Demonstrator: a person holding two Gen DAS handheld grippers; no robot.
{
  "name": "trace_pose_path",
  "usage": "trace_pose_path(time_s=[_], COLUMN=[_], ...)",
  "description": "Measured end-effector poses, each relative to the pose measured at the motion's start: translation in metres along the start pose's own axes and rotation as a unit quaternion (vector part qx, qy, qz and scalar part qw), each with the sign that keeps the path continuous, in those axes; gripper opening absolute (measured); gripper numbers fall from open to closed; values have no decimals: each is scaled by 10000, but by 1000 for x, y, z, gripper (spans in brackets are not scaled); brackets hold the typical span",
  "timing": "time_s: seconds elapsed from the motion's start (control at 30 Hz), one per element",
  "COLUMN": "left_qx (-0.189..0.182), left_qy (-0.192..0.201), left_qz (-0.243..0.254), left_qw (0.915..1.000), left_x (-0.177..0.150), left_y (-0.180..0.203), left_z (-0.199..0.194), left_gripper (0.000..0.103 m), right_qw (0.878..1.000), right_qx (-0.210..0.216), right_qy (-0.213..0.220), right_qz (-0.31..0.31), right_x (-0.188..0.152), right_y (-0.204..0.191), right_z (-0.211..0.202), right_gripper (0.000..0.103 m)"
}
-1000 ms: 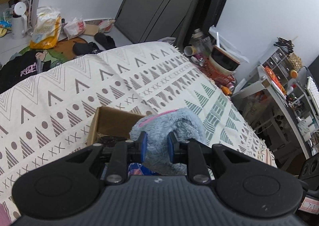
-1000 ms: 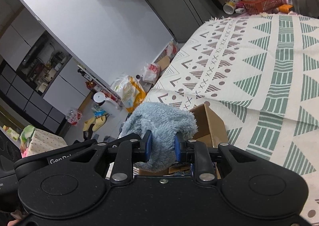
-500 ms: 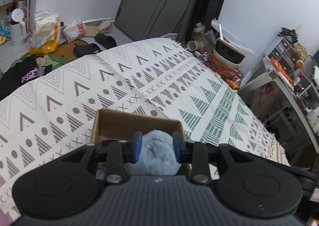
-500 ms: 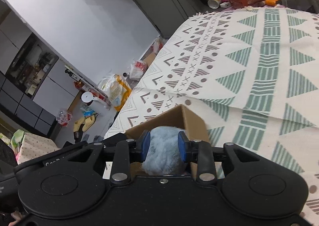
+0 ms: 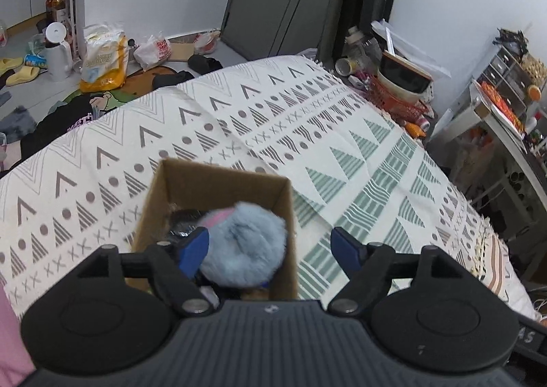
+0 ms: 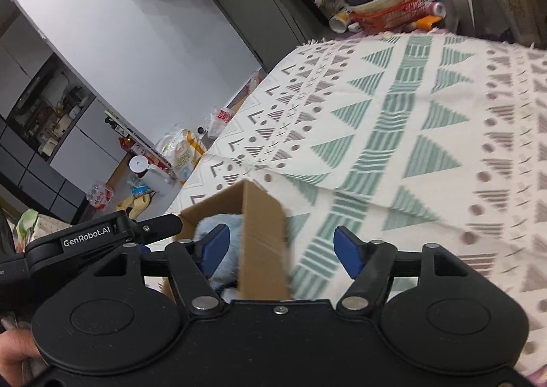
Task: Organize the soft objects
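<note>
So we're at the drop-off step: both the left tongs (image 5: 270, 248) and right tongs (image 6: 280, 247) have just been opening and now stand apart, the fluffy blue plush (image 5: 244, 247) sits loose in the cardboard box (image 5: 222, 178) low in the frame on the bed (image 5: 307, 127), so next we'd back out and hunt for another soft thing.

Bright, even light; right-wrist blur.

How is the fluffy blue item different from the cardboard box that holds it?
The fluffy blue item is soft, rounded and pale blue with a pink part; the cardboard box is stiff, brown and straight-edged. The item lies inside, while the box stands open-topped on the patterned cloth. Neither is gripped now.
</note>
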State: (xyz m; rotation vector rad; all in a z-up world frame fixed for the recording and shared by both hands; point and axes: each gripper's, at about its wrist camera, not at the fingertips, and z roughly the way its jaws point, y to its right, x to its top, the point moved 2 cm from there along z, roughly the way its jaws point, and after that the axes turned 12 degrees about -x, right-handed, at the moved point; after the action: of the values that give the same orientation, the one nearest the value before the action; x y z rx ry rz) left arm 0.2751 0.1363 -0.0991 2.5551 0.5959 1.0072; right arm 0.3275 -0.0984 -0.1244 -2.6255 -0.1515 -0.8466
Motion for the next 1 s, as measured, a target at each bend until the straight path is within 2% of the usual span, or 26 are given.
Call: trace_pose_path(time_s=[0.23,0.43,0.6,0.67,0.83,1.0], left_qx=[433,827,965,1020,1011,943], left_qy=[-103,63,285,333,442,432], left_qz=[-48,-45,-97,-122,18,274], left_qw=[9990,9965,9949,9941,9939,9942], left_x=[-27,-37,-44,-47,-55,-65], left_y=[32,52,61,61,66,74], left_z=[-6,-30,-55,-65,-93,-120], left_gripper=[79,79,88,92,99,103], right_qw=[9996,9982,9955,9949,9944,9951], right_qx=[111,313,392,401,376,217], right_qy=[5,46,49,69,105,255], right_qz=[-272,-512,-867,-924,-984,-935], right_x=[7,14,13,10,0,-9], right_y=[33,43,39,38,36,36], right_z=[-21,-39,-56,-63,-88,-118], right_gripper=[76,85,90,96,103,103])
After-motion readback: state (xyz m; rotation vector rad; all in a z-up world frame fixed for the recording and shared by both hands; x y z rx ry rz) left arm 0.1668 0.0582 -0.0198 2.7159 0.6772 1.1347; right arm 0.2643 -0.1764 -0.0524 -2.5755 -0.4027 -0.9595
